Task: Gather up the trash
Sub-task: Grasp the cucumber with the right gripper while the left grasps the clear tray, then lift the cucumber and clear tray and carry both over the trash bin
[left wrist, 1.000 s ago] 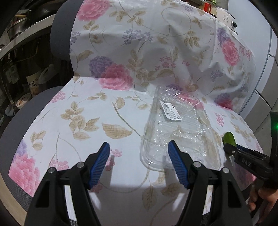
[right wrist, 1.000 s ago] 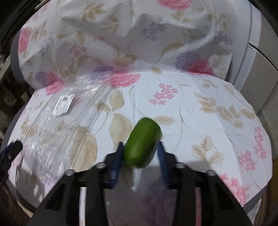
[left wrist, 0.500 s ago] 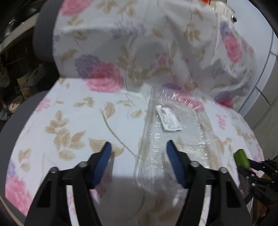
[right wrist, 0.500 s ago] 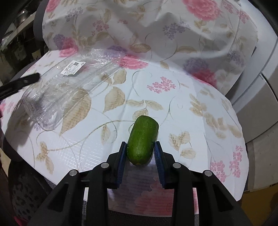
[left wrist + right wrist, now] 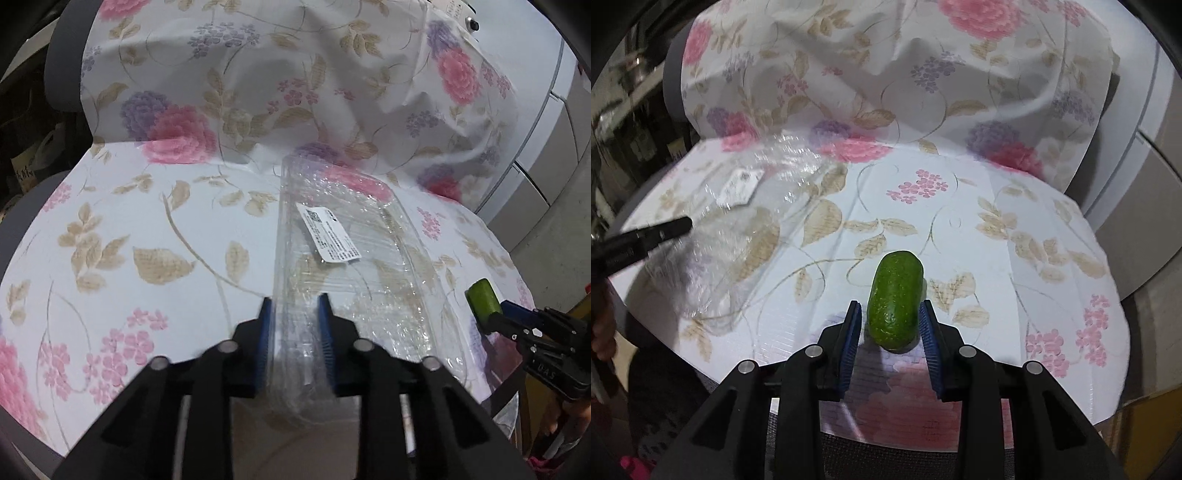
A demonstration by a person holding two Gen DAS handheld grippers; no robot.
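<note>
A clear plastic clamshell tray [image 5: 343, 266] lies on a chair seat draped in a floral cloth [image 5: 155, 229], its long axis running from the near edge of the seat toward the backrest, tilted slightly to the right in the left wrist view. A white printed label [image 5: 328, 238] sits on its upper face. The left gripper [image 5: 295, 332] is closed on the tray's near left edge, the blue pads pinching the crinkled plastic between them.

The right gripper [image 5: 891, 325] clasps a short green cucumber piece [image 5: 894, 299] between its blue pads (the vegetable stands lengthwise along the fingers, its rounded end pointing away toward the backrest). It hangs over the seat's front right part, well apart from the tray; in the left wrist view it shows beside the tray's right edge.

The cloth, printed with pink and purple blooms and tan leaves, climbs the grey backrest [image 5: 64, 66] in loose folds. Pale cabinet fronts [image 5: 546, 155] stand to the right; dim, cluttered shelving [image 5: 624, 110] lies to the left.
</note>
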